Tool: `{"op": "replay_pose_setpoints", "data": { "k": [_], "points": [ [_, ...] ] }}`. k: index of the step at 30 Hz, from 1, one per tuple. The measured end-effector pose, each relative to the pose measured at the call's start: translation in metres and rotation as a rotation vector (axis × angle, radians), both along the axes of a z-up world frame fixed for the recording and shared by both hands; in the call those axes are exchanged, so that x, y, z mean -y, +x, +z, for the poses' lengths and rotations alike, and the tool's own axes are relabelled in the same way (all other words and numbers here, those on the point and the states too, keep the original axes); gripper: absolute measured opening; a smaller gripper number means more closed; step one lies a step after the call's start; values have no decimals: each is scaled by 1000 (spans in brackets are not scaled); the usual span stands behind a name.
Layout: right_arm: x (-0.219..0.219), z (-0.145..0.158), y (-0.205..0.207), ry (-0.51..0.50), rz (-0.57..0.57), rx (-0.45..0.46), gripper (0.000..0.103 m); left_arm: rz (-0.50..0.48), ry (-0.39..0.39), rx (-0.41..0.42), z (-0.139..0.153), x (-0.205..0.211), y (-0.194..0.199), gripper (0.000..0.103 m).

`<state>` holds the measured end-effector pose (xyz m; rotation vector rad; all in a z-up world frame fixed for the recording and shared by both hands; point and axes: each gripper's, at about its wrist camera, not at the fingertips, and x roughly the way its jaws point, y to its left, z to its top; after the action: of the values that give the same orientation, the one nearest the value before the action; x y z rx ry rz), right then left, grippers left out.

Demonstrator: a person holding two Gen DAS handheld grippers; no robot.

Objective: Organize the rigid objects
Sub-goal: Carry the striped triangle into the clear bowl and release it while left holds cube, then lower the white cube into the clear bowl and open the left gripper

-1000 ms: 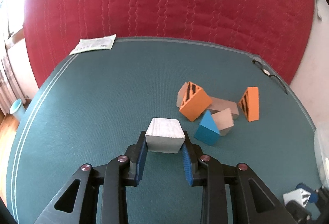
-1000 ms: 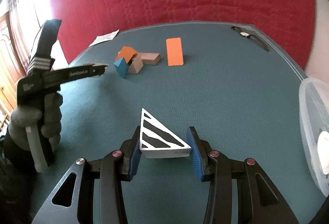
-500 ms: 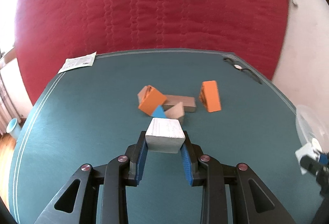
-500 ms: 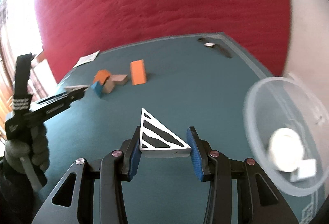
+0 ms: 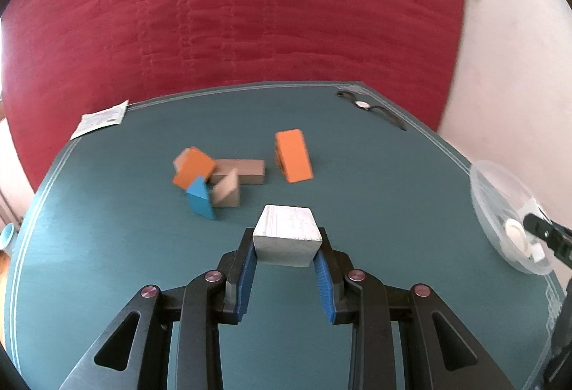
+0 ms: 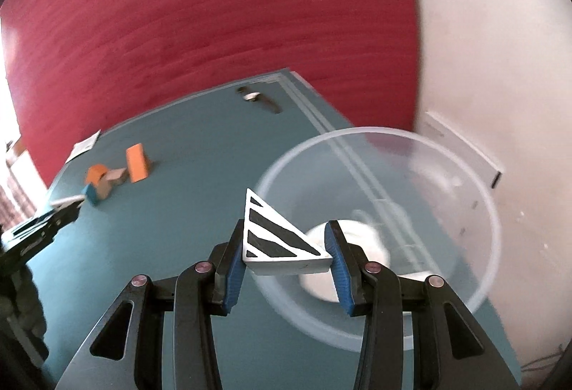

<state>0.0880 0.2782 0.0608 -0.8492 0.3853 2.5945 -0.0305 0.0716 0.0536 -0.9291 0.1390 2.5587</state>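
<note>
The right hand-held gripper (image 6: 286, 256) was clamped on a striped wedge (image 6: 277, 240) above the clear bowl (image 6: 475, 197); the left hand-held gripper (image 5: 286, 256) pinched a white block (image 5: 287, 234) beside it. Five blocks (image 5: 218, 181) remained on the table (image 5: 107, 247), well apart from the bowl.

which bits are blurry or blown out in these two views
Left wrist view: the loose blocks smear slightly, the white block stays sharp, daylight glares at the left edge. Right wrist view: the clear bowl rim streaks with motion, the striped wedge stays crisp.
</note>
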Motion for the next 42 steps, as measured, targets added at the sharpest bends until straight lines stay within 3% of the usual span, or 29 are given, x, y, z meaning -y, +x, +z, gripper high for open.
{"op": "replay_pose_setpoints", "data": {
  "k": [13,17,25,30,42],
  "points": [
    [-64,-15,22,-7,-174,19,44,-130,-22,3,2,-54,23,33],
    [-72,-18,29,-15,-195,7,59,-178,-30,-1,4,-77,30,33],
    [-71,-18,39,34,-235,-26,59,-266,-40,-14,5,-120,40,33],
    [-71,-20,41,37,-253,-40,59,-298,-35,20,1,-142,37,33],
    [-63,-17,44,70,-260,-79,59,-410,-29,-26,7,-197,54,33]
  ]
}}
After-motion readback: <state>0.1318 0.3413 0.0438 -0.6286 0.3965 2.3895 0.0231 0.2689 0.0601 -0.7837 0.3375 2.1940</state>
